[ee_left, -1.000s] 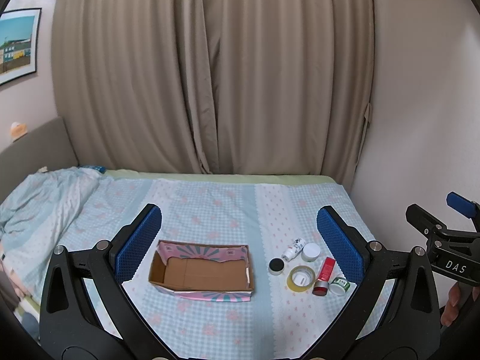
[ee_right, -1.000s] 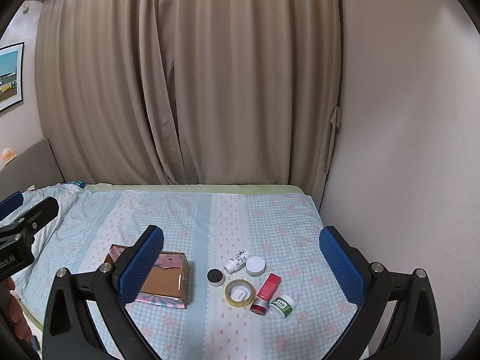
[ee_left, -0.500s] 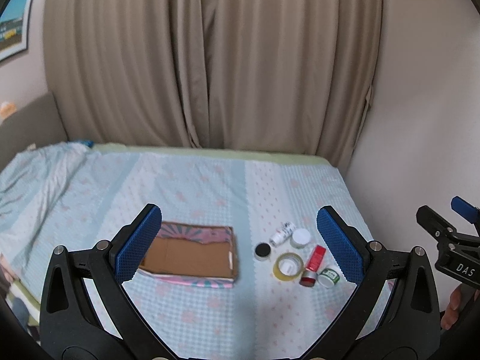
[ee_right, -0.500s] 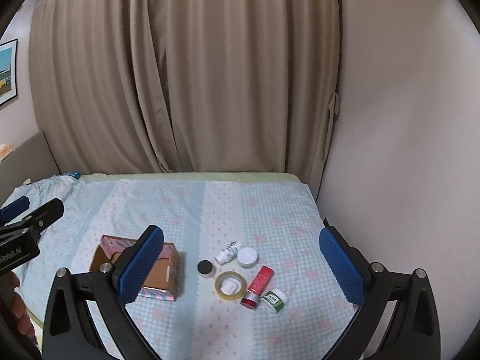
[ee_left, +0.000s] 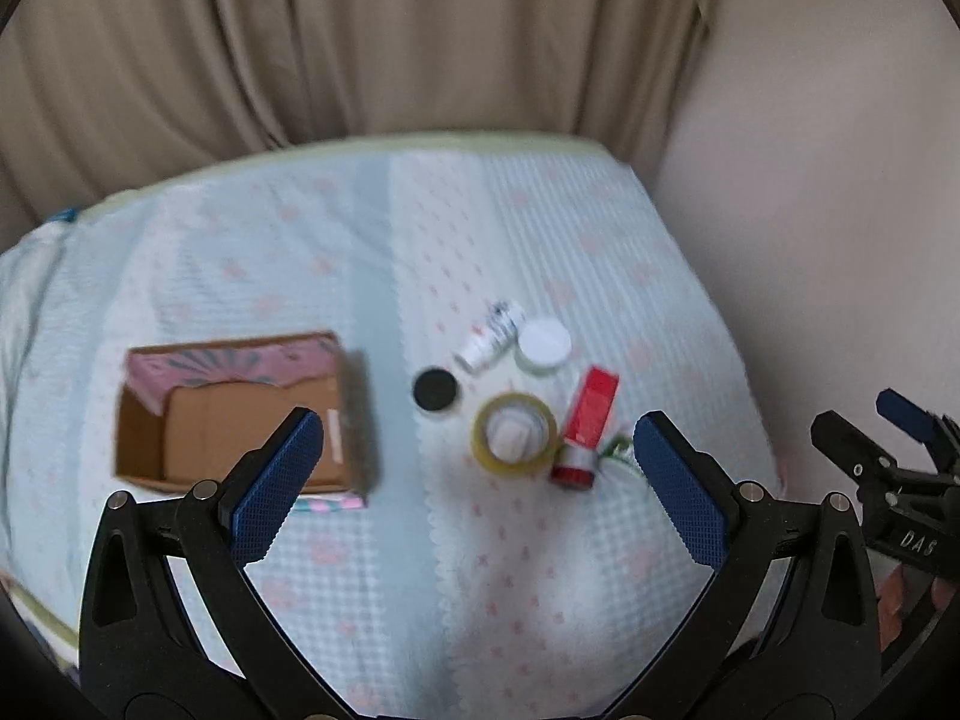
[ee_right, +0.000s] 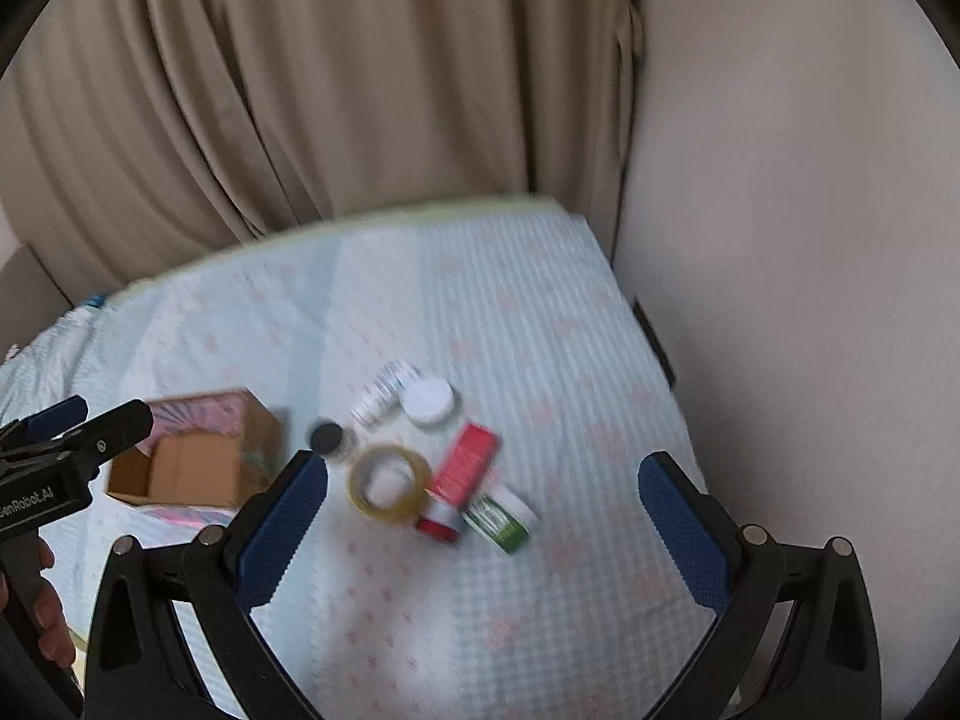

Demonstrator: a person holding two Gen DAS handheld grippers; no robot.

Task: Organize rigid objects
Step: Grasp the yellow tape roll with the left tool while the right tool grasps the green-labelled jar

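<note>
An open cardboard box (ee_left: pixel 240 414) (ee_right: pixel 198 462) with pink patterned sides lies on the bed. To its right lie a black lid (ee_left: pixel 434 388) (ee_right: pixel 326 437), a small white bottle (ee_left: pixel 489 336) (ee_right: pixel 384 393), a white round jar (ee_left: pixel 544 343) (ee_right: pixel 427 401), a tape roll (ee_left: pixel 513 433) (ee_right: pixel 389 483), a red tube (ee_left: pixel 587 432) (ee_right: pixel 459 483) and a green-labelled jar (ee_right: pixel 501 517). My left gripper (ee_left: pixel 480 480) is open and empty above the bed, near the box and tape. My right gripper (ee_right: pixel 480 516) is open and empty over the small items.
The bed (ee_left: pixel 480 570) has a light blue and pink patterned sheet. Beige curtains (ee_left: pixel 360 48) hang behind it. A plain wall (ee_right: pixel 810 240) runs along the bed's right edge. The other gripper shows at each view's side (ee_left: pixel 888 480) (ee_right: pixel 54 456).
Both grippers have moved forward and tilted down toward the bed. The objects now look larger and nearer. Nothing has been gripped.
</note>
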